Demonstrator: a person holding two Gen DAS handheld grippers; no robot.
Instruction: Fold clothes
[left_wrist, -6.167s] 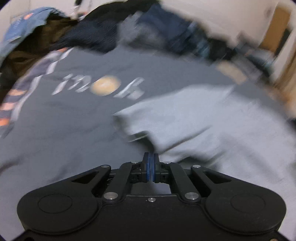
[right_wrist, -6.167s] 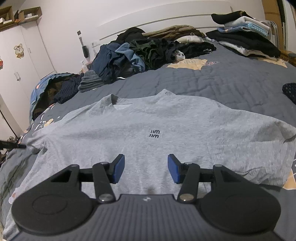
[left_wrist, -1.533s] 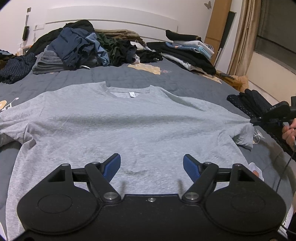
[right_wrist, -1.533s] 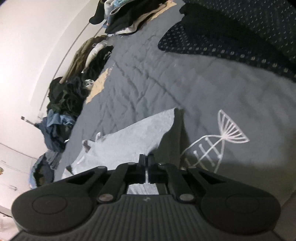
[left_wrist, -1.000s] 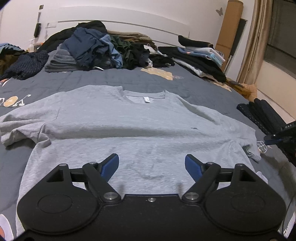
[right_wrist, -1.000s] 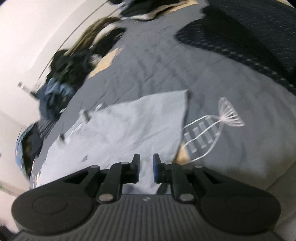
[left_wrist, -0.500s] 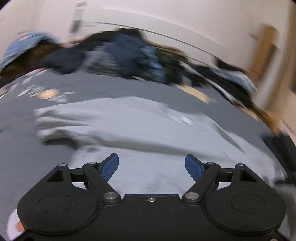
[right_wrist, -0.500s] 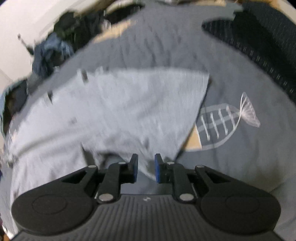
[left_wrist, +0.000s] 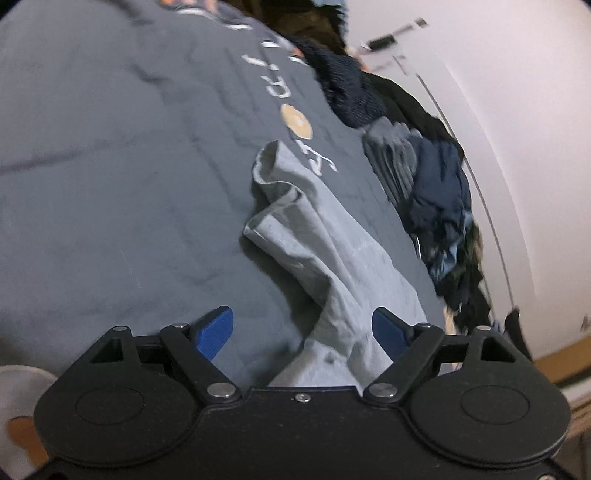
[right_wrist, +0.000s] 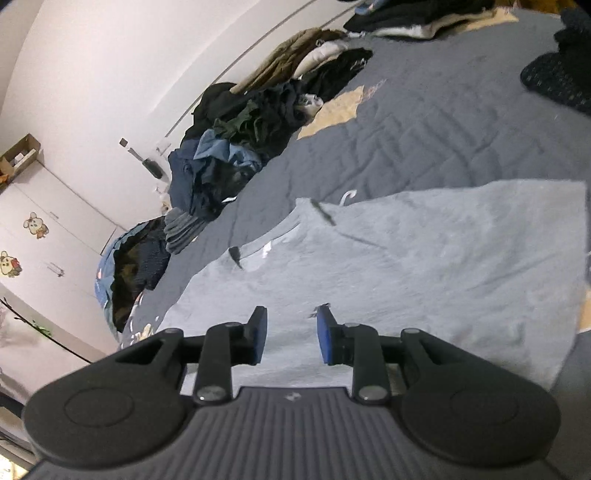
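A light grey T-shirt lies spread on the dark grey quilt. In the left wrist view its rumpled sleeve runs from the middle toward the camera. My left gripper is open, its blue pads on either side of the sleeve's base just above the cloth, with nothing held. My right gripper hovers over the shirt's body, open with a narrower gap and nothing between the pads. The shirt's neckline shows beyond the right gripper.
A heap of dark unfolded clothes lines the headboard side, seen also as a dark pile in the left wrist view. Folded dark garments and a dotted dark item sit at the far right. A white wardrobe stands left.
The left gripper swung from facing the whole shirt to the left sleeve, staying open. The right gripper let go of the right sleeve, opened wider and moved over the shirt's body.
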